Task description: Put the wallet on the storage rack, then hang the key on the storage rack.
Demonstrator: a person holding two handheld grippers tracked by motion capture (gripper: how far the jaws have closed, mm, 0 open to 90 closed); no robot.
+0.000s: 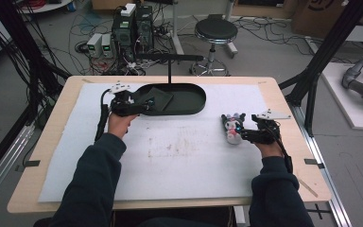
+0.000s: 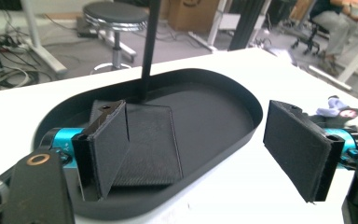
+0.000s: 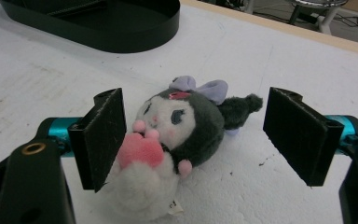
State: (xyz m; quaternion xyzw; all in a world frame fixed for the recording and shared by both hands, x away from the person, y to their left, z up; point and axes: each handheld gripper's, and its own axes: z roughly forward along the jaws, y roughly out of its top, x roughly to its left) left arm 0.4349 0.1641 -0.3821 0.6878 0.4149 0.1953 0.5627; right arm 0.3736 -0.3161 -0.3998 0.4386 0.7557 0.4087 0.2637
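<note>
A black oval tray sits at the back of the white mat, with a flat dark textured square lying inside it. My left gripper hovers at the tray's left end, open, with nothing between its pads. In the left gripper view the left gripper spans the square and the tray rim. A small plush toy, dark with a white face, purple bow and pink heart, lies on the mat at the right. My right gripper is open around the plush; the left pad is close against it, the right pad stands apart.
A thin black post rises from the tray's back edge. The white foam mat covers most of the wooden table. Beyond the table are a stool, computer boxes and loose cables on the floor.
</note>
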